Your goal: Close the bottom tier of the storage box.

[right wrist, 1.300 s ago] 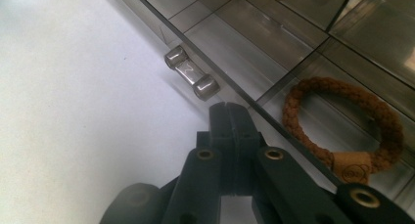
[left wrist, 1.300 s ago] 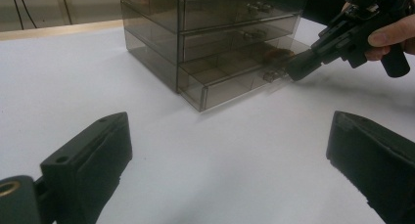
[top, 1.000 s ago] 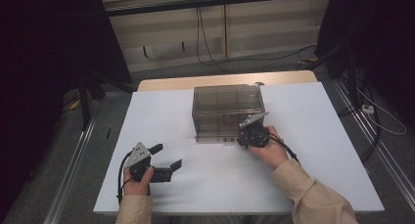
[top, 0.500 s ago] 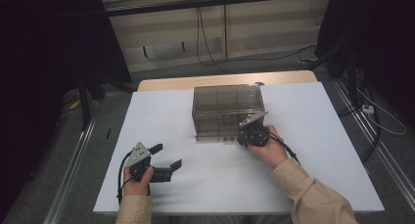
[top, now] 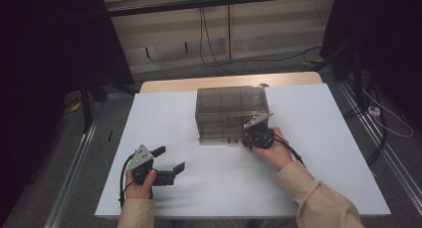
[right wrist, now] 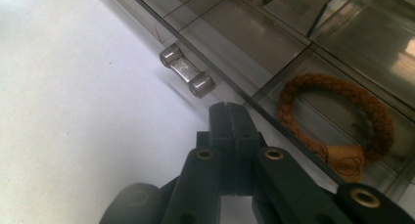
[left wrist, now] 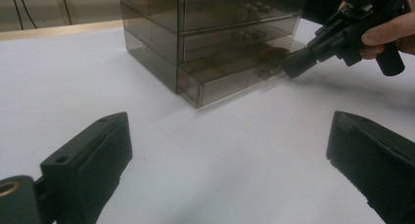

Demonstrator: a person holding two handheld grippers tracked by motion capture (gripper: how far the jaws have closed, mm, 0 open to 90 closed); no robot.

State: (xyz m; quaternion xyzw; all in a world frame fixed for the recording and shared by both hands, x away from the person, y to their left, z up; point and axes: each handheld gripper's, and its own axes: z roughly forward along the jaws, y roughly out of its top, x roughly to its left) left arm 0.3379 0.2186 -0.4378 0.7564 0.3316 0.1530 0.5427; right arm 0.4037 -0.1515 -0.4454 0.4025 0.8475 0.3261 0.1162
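Here, clenched right gripper (right wrist: 229, 111) seemingly touches the drawer (right wrist: 274, 53) front edge; left gripper (top: 166, 162) released.

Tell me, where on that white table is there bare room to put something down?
Plenty. The white table is bare left of the smoky drawer box, between it and the left gripper, and again along its right side past the right gripper. It is crowded only at the box's front, where the right gripper's shut jaws sit by the bottom drawer's handle.
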